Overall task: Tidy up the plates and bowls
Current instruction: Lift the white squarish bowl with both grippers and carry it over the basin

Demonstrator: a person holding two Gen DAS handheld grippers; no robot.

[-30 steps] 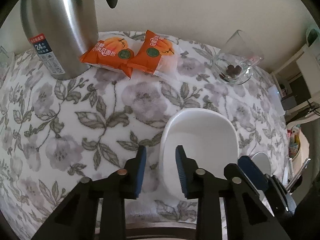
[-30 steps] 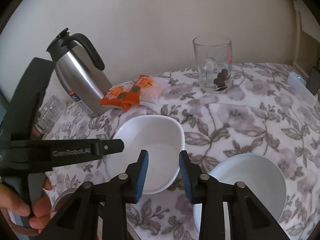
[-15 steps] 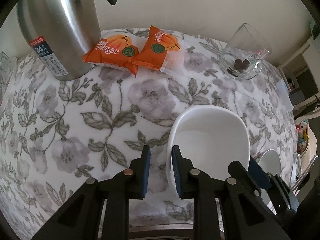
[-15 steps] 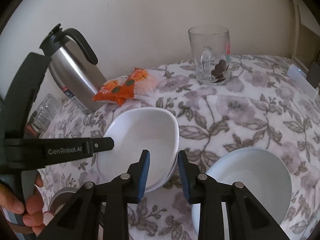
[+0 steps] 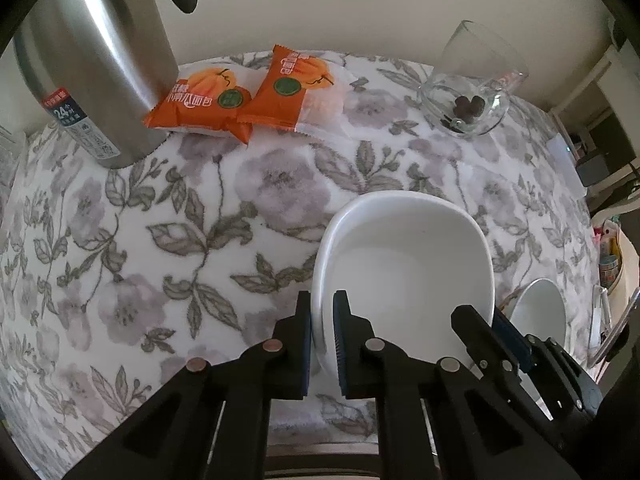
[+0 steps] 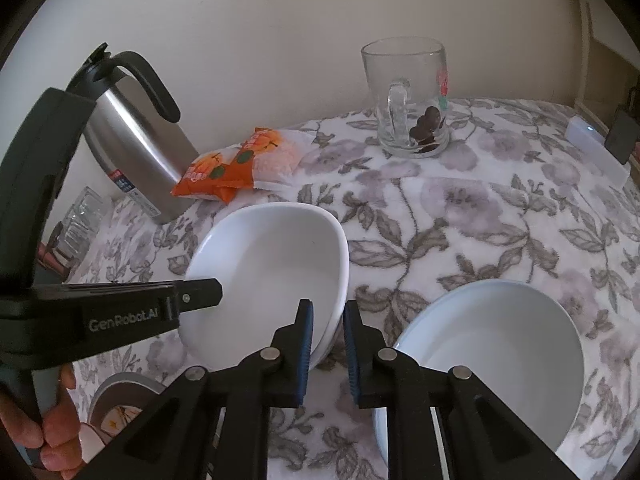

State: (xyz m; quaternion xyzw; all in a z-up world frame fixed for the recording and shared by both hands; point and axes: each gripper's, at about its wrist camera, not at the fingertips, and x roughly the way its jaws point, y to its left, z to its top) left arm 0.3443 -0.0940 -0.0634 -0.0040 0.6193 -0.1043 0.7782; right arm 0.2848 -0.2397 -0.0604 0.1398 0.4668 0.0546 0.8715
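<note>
A white bowl (image 5: 404, 264) sits nested in a second one on the flowered tablecloth (image 5: 140, 240). My left gripper (image 5: 322, 312) points steeply down, its jaws closing tight on the bowl's left rim, one pad inside and one outside. In the right wrist view my right gripper (image 6: 326, 320) closes on the opposite rim of the same white bowl (image 6: 272, 260), where two stacked rims show between its pads. The left gripper (image 6: 200, 292) reaches in there from the left, held by a person's hand (image 6: 52, 432). A larger white bowl (image 6: 488, 356) stands just right of my right gripper.
A steel thermos jug (image 5: 92, 60) stands at the back left with two orange snack packets (image 5: 248, 96) beside it. A glass mug (image 6: 412, 100) holding dark pieces is at the back. A small ribbed glass (image 6: 80, 220) and a round tin (image 6: 120, 396) are at the left.
Both pairs of jaws have narrowed from a clear gap onto the bowl's rims, left and right. Neither hand has shifted much.
</note>
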